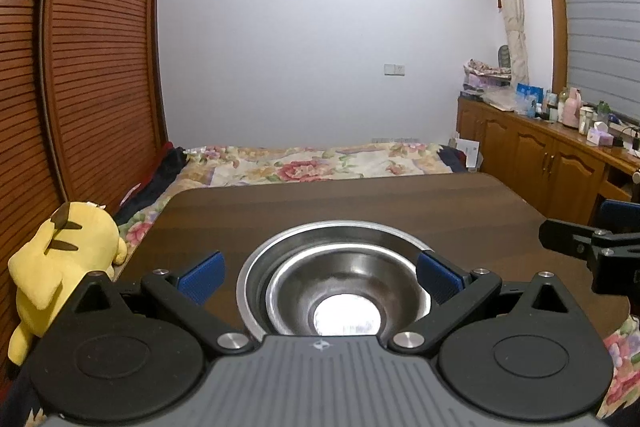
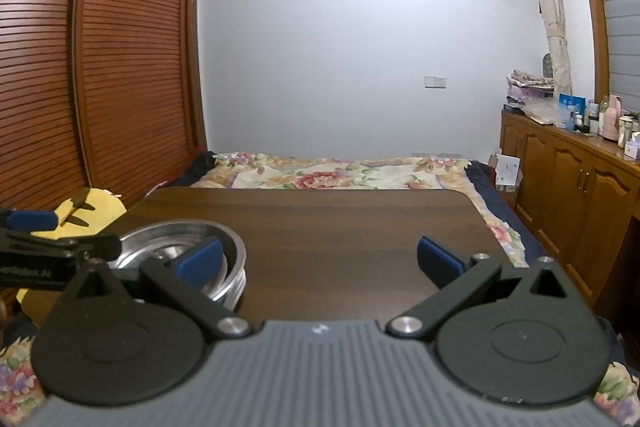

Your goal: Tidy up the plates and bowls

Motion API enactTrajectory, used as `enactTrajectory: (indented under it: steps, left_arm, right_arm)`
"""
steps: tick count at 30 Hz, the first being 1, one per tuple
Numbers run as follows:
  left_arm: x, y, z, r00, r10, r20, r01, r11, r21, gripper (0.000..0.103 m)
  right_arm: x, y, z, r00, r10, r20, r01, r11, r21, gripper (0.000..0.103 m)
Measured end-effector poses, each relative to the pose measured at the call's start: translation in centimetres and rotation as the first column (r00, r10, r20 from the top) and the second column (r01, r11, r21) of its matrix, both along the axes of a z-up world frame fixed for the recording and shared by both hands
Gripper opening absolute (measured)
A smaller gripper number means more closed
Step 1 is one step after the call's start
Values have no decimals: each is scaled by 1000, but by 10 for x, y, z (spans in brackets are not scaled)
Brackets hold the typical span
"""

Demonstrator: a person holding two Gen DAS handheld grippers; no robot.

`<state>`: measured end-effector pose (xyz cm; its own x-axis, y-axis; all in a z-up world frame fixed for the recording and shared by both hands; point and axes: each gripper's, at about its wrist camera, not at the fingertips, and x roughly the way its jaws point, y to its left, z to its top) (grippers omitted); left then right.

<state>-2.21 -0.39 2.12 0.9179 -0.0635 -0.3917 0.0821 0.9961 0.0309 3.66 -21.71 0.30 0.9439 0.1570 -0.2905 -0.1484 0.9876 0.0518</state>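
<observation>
A stack of steel bowls (image 1: 336,279) sits on the dark wooden table (image 1: 340,203), a smaller bowl nested inside a wider one. My left gripper (image 1: 320,277) is open, its blue pads on either side of the stack without squeezing it. In the right wrist view the same bowl stack (image 2: 188,247) lies at the left, partly behind my left blue pad. My right gripper (image 2: 320,261) is open over bare table (image 2: 340,219), to the right of the bowls. The other gripper's black arm (image 2: 52,251) reaches in from the left edge.
A yellow plush toy (image 1: 60,259) sits off the table's left edge. Beyond the table lies a bed with a floral cover (image 1: 320,163). Louvred wardrobe doors (image 1: 80,47) stand at the left, and a cluttered wooden cabinet (image 1: 560,151) at the right.
</observation>
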Motion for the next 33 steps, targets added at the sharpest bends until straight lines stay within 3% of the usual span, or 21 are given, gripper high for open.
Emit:
enactTrajectory:
  steps: [33]
  left_arm:
    - [-3,1,-30,998,27,-48,-27,1000,1,103]
  right_arm:
    - [-1,-2,-29,996,-42,-76,41,999,-17,103]
